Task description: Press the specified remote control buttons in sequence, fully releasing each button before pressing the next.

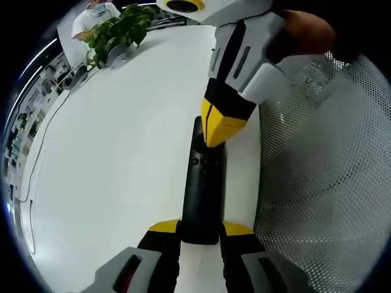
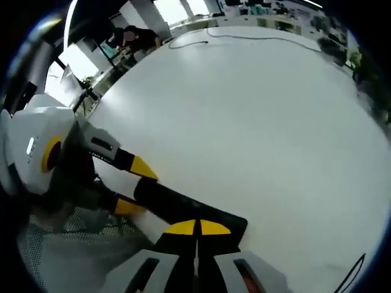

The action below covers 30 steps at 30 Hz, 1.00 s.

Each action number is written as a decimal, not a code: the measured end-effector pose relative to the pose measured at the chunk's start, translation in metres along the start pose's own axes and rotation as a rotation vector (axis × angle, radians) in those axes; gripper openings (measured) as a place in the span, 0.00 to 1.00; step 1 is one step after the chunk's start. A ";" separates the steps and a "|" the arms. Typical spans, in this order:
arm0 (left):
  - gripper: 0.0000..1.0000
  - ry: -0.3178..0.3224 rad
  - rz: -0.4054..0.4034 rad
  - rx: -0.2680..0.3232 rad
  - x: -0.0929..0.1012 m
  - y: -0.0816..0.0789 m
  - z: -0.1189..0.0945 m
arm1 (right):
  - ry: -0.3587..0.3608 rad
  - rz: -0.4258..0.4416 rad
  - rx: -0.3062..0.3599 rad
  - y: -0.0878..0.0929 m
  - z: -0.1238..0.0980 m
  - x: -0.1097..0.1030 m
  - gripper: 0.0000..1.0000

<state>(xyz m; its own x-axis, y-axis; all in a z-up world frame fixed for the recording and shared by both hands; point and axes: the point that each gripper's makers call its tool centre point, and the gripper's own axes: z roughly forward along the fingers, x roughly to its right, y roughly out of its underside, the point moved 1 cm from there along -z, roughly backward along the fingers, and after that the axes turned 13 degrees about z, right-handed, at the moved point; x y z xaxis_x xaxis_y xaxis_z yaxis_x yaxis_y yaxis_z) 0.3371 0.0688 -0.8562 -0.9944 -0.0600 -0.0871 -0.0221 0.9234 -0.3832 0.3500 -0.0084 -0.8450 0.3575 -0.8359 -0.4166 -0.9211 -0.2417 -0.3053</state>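
1. The remote control is lying flat on the white table, close to the table's edge; it is a long, slim, matte black bar with small buttons along its face. In the right gripper view the remote control is running diagonally from lower right towards the left.
2. The left gripper is clamping the remote's near end, one yellow-tipped jaw sitting against each long side. In the right gripper view the left gripper is reaching in from the left, its two jaws spread around the remote's end.
3. The right gripper is resting over the opposite end of the remote, its yellow tips pressed together with no gap. In the left gripper view the right gripper is coming down from above at a tilt, its closed yellow point touching the remote's upper face.
4. A hand is gripping the right gripper's white and grey body.
5. A perforated white mesh surface is standing just beside the table edge.
6. A leafy green plant is sitting at the far end of the table, and a thin cable is trailing along its left side.
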 end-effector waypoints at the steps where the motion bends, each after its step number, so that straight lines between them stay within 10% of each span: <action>1: 0.25 0.000 0.000 0.000 0.000 0.000 0.000 | 0.000 -0.001 0.000 0.000 0.000 0.000 0.00; 21: 0.25 0.010 0.019 0.003 0.001 0.000 0.000 | 0.130 -0.249 -0.025 0.001 0.006 -0.005 0.00; 30: 0.25 0.008 0.015 -0.004 0.001 -0.001 0.001 | 0.066 -0.165 0.011 0.000 0.003 -0.003 0.00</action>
<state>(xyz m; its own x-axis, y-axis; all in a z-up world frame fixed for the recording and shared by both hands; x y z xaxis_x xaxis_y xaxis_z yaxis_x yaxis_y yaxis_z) 0.3364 0.0679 -0.8566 -0.9955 -0.0434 -0.0848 -0.0081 0.9256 -0.3783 0.3492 -0.0047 -0.8463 0.4922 -0.8159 -0.3033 -0.8490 -0.3731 -0.3741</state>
